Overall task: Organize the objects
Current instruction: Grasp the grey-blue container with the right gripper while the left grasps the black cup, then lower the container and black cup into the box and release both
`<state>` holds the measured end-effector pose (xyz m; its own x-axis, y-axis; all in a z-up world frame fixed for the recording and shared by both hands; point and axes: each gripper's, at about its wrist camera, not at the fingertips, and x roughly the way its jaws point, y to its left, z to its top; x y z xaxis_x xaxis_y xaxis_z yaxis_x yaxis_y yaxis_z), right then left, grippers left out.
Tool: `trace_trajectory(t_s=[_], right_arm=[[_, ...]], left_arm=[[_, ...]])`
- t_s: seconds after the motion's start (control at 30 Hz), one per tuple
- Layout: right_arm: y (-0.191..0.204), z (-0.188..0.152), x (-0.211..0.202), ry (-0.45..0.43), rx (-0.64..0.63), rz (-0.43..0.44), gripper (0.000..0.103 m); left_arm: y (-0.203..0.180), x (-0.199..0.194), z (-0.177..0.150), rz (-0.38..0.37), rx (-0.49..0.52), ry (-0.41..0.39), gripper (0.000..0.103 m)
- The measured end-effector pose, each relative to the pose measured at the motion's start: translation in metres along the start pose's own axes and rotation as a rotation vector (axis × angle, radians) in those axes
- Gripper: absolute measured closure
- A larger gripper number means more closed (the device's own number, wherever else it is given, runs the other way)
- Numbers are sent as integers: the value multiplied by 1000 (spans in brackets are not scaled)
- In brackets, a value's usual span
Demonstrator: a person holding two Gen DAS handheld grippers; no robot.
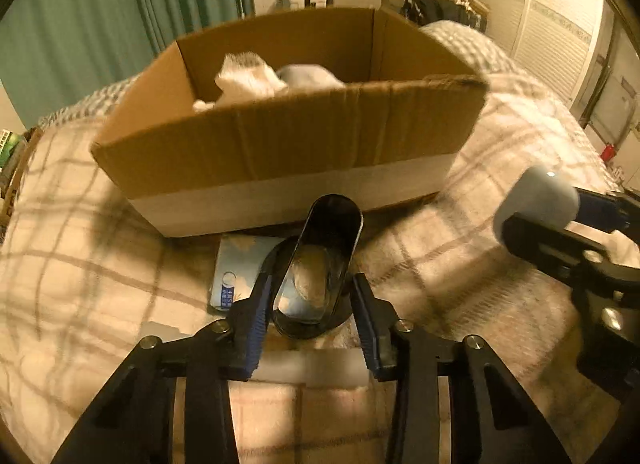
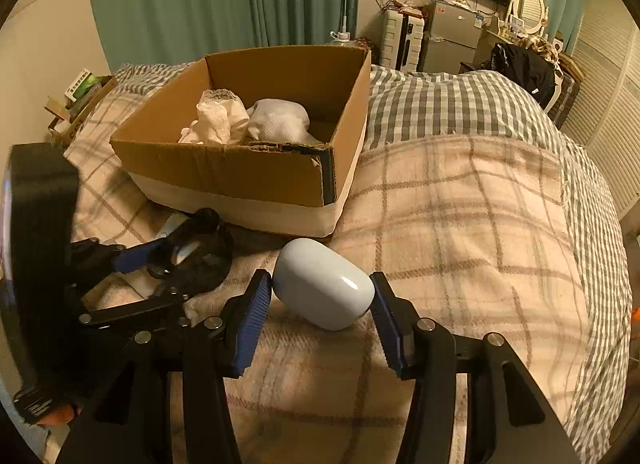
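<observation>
An open cardboard box sits on the bed with white cloth items inside; it also shows in the right wrist view. My left gripper has its fingers around a glossy black oval mirror-like object, which lies over a light blue packet. My right gripper is shut on a pale blue rounded case, held just above the blanket; it shows at the right of the left wrist view.
A plaid blanket and a grey checked duvet cover the bed. Green curtains, a small fridge, a suitcase and a wardrobe stand behind. A cluttered shelf is at the left.
</observation>
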<state>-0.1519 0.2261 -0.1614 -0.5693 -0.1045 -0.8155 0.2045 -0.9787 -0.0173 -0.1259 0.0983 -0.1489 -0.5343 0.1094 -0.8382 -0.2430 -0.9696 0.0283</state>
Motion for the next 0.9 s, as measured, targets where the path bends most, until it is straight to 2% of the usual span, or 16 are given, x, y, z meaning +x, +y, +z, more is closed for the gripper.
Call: trace_trajectory(t_s=[0.03, 0.3, 0.57, 0.73, 0.9], right_arm=[[0, 0, -2, -4, -2, -5, 53], [13, 3, -35, -48, -30, -39, 54], [24, 15, -93, -145, -43, -75, 54], [33, 36, -135, -223, -74, -88, 54], [41, 61, -158, -266, -95, -60, 54]], left_arm=[[2, -8, -2, -17, -10, -14, 73], [14, -54, -8, -51, -37, -85, 74], [26, -109, 3, -90, -73, -192, 74], [37, -146, 22, -113, -85, -269, 74], [50, -174, 53, -88, -82, -343, 74]])
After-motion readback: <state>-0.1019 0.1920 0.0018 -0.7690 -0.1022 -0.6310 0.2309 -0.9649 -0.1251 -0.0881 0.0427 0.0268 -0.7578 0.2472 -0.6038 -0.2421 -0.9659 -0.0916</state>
